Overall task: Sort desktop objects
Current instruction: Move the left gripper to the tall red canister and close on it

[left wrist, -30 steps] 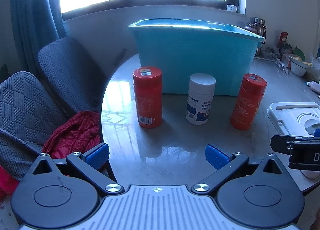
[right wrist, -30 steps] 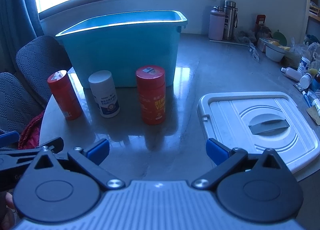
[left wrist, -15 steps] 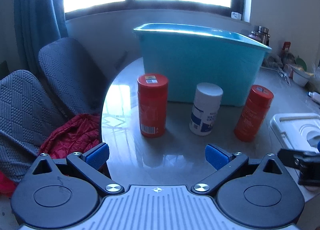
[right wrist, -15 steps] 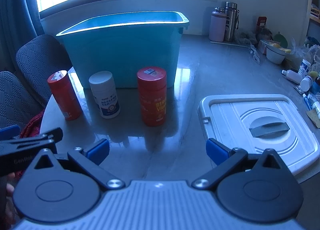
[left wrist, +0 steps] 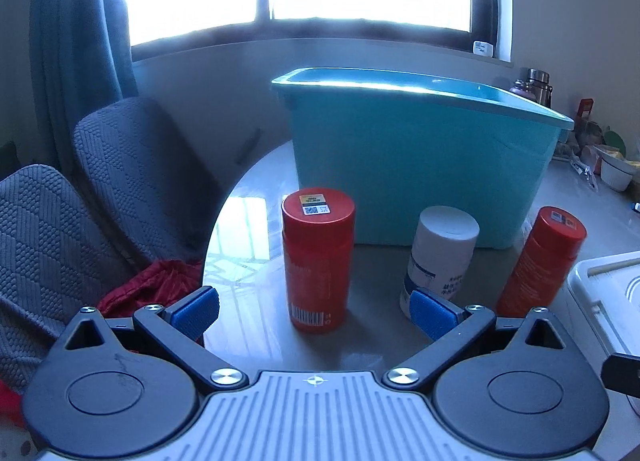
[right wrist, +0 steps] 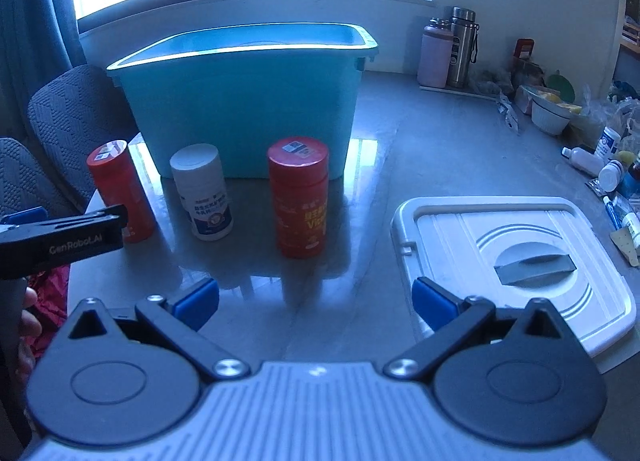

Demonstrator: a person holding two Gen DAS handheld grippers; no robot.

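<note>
Both tools, left tool (left wrist: 314, 311) and right tool (right wrist: 316, 299), gaped wide and empty. Two red bottles (left wrist: 318, 259) (left wrist: 540, 265) and a white bottle (left wrist: 440, 257) stood upright on the counter (right wrist: 400, 165) before the teal bin (right wrist: 244, 101).

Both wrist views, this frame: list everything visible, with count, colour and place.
Cylindrical red canisters: two, red, either side of the white bottle.
White plastic bottle: one, white, blue label, between the canisters.
Teal plastic bin: one, teal, behind the row.
White bin lid: one, white, grey handle, flat on the table at the right.
Thermos flasks: two, pink and steel, by the far wall.
Grey padded chairs: two, left of the table.
Red cloth: one, on a chair.
Left hand-held gripper: open.
Right hand-held gripper: open.
</note>
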